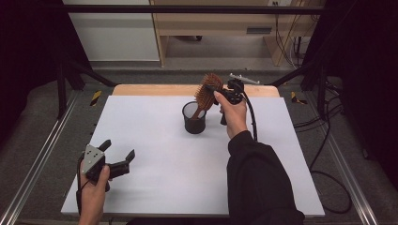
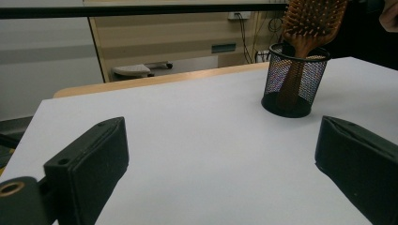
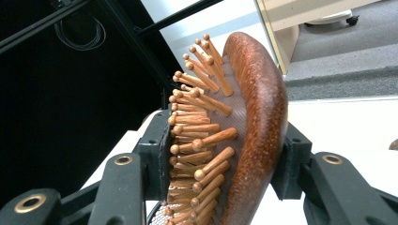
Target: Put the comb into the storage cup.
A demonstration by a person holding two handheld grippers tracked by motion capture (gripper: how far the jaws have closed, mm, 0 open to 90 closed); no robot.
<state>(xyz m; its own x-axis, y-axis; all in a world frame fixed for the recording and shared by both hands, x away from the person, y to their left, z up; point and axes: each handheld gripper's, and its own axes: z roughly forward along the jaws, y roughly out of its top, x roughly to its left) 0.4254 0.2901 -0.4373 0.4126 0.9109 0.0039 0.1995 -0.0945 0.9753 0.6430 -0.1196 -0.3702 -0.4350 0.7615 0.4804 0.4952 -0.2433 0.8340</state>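
Note:
A wooden paddle hairbrush (image 1: 205, 92) stands tilted with its handle down inside a black mesh cup (image 1: 194, 119) at the table's far middle. My right gripper (image 1: 213, 89) is shut on the brush head, one pad on the bristle side and one on the smooth back (image 3: 256, 117). In the left gripper view the brush (image 2: 312, 18) leans out of the cup (image 2: 293, 84) to the upper right. My left gripper (image 1: 119, 149) hovers over the table's near left corner, open, with nothing between its jaws (image 2: 223, 136).
The white tabletop (image 1: 164, 150) has a wooden strip (image 1: 155, 90) along its far edge. Black frame bars (image 1: 75, 70) stand at both far corners. Cables (image 1: 328, 140) lie on the floor to the right, and a cabinet stands beyond the table.

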